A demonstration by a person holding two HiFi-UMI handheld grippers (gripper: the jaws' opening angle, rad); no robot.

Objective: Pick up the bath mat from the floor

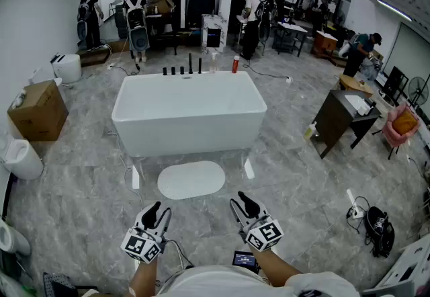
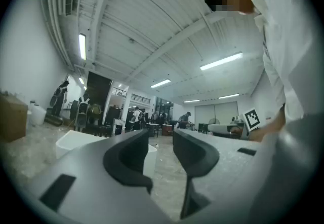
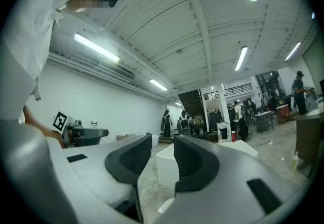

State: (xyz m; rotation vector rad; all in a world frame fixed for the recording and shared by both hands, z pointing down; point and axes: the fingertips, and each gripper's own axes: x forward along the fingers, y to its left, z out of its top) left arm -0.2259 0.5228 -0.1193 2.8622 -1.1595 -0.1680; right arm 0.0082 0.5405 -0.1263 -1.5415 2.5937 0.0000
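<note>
The bath mat [image 1: 191, 179] is a white oval lying flat on the grey marble floor, just in front of the white bathtub [image 1: 188, 111]. My left gripper [image 1: 158, 212] hovers near the bottom of the head view, short of the mat's near left edge. My right gripper [image 1: 240, 206] hovers short of the mat's near right edge. Both are held about level and apart from the mat. In the left gripper view the left gripper [image 2: 161, 139] stands open with only floor and tub [image 2: 76, 141] beyond. In the right gripper view the right gripper [image 3: 162, 146] stands open and empty too.
A cardboard box [image 1: 38, 111] and white fixtures [image 1: 23, 158] stand at the left. A dark desk [image 1: 342, 117] stands at the right, with a power strip [image 1: 354, 211] and black bag [image 1: 379, 228] nearer me. Bottles [image 1: 235, 64] line the tub's far rim. People stand at the back.
</note>
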